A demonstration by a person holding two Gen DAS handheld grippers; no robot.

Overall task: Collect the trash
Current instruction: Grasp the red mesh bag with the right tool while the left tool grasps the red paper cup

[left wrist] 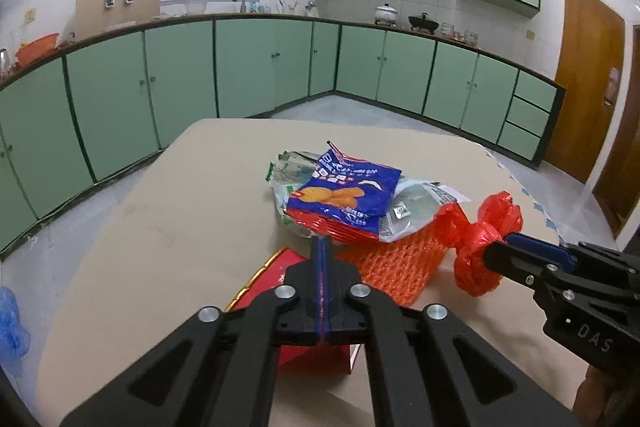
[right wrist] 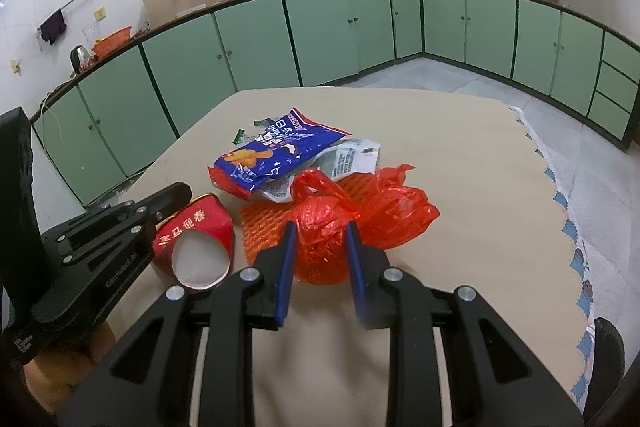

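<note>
While green cabinets (left wrist: 256,63) curve round the far walls, the beige table (left wrist: 160,219) carries a small heap of trash: a blue snack bag (left wrist: 344,193) lies on clear wrappers (left wrist: 416,211) at the middle, with orange mesh (left wrist: 396,263) just nearer and a red carton (right wrist: 196,239) at its left. At the near right, the right gripper (right wrist: 320,231) squeezes a knotted red bag (right wrist: 324,227) (thin plastic, crumpled). Nearly closed, the left gripper (left wrist: 322,241) pinches the snack bag's near edge.
</note>
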